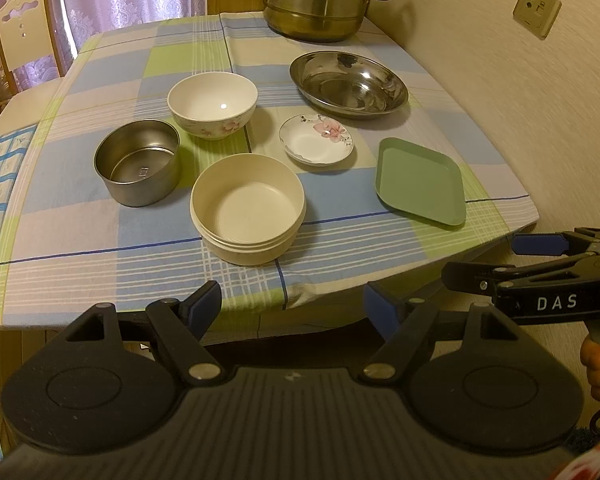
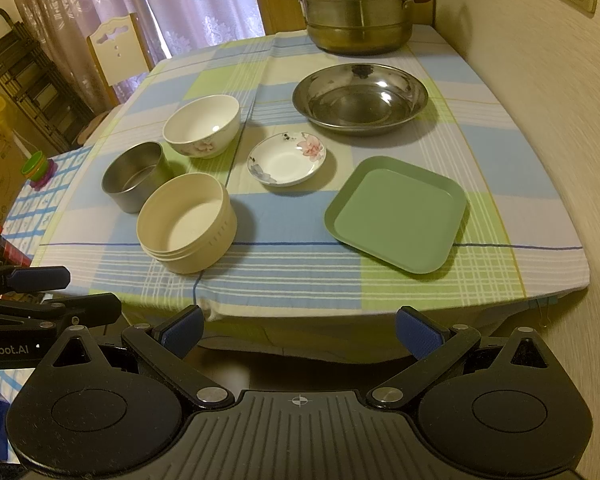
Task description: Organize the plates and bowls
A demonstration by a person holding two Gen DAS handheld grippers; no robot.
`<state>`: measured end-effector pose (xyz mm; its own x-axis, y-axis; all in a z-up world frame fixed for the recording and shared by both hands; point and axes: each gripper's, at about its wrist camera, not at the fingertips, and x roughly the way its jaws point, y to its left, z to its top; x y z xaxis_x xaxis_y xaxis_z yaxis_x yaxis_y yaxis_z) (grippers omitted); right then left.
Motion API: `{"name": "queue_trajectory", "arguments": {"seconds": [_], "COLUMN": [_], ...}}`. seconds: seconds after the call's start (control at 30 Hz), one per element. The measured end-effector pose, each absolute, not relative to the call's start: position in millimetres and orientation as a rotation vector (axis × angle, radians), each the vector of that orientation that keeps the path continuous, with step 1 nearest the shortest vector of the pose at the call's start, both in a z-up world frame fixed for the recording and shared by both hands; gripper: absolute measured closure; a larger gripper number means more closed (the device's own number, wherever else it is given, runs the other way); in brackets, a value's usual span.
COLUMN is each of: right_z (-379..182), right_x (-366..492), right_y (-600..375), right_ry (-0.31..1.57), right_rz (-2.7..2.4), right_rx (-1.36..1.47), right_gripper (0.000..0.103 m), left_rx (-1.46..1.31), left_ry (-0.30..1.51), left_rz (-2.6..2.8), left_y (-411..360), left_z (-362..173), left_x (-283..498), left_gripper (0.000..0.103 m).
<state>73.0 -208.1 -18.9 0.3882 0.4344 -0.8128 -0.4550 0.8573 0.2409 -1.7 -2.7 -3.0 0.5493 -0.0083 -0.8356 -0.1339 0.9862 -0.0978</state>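
Note:
On the checked tablecloth stand a cream round bowl (image 1: 247, 208) (image 2: 187, 222), a small steel tin (image 1: 138, 162) (image 2: 134, 175), a white flowered bowl (image 1: 213, 104) (image 2: 202, 125), a flowered saucer (image 1: 317, 140) (image 2: 286, 158), a wide steel dish (image 1: 348, 84) (image 2: 360, 98) and a green square plate (image 1: 420, 181) (image 2: 396, 214). All sit apart from each other. My left gripper (image 1: 294, 310) hangs open before the table's front edge, nothing between its fingers. My right gripper (image 2: 300, 328) is open too, off the table edge, below the green plate.
A large stacked steel steamer pot (image 1: 320, 0) (image 2: 358, 8) stands at the table's far end by the wall. A wooden chair (image 1: 24, 32) (image 2: 118, 50) and curtains are at the far left. The wall (image 1: 520, 100) runs close along the table's right side.

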Motion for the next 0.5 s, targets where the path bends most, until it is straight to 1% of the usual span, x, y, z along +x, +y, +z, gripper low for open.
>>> {"name": "queue_trajectory", "arguments": {"seconds": [0.5], "right_z": [-18.6], "right_x": [73.6], "right_y": [-208.7], "right_ry": [1.026], "right_rz": [0.564], "right_rx": [-0.023], "right_gripper": [0.001], "left_rx": [-0.158], "left_ry": [0.989], "left_rz": [0.073], "left_y": [-1.5], "left_z": [-2.0], "left_x": [-1.0], "left_gripper": [0.026]}}
